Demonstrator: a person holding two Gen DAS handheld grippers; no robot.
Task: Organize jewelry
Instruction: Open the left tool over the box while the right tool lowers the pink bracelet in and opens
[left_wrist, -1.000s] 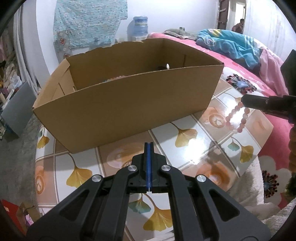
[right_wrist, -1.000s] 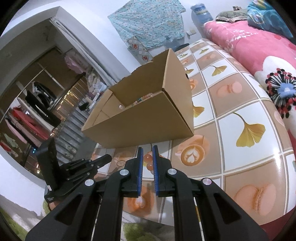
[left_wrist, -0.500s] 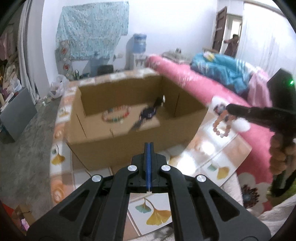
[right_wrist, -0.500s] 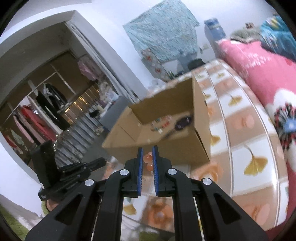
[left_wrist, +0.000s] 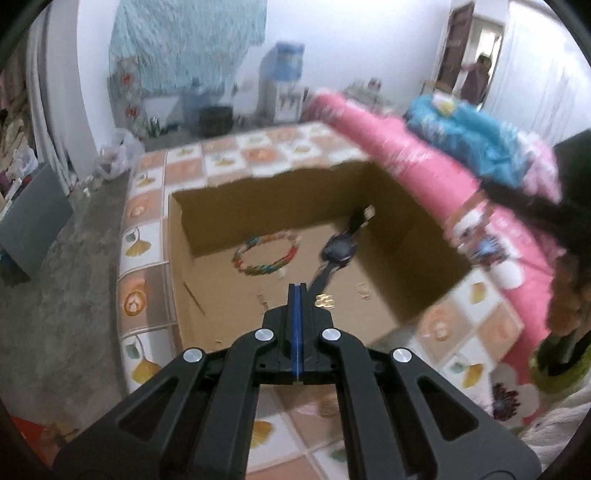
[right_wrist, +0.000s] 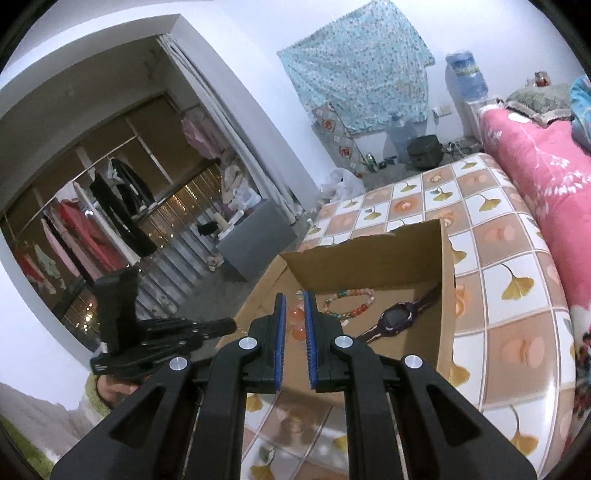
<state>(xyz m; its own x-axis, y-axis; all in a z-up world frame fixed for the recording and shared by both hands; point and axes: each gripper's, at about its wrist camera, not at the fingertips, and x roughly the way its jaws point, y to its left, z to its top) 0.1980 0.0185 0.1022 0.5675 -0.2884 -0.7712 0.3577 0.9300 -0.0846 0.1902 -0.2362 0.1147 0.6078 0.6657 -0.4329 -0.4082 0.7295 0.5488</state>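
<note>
The right gripper (right_wrist: 293, 325), clamped on a pale pink beaded bracelet (right_wrist: 298, 325), hovers above the open brown cardboard box (right_wrist: 446, 295), likely next to lower and release; the left gripper (left_wrist: 297, 295), fingers together, holds nothing.

pink blanket (right_wrist: 539, 173), water dispenser (right_wrist: 466, 88), hanging clothes (right_wrist: 122, 206), patterned tablecloth (right_wrist: 517, 284).
</note>
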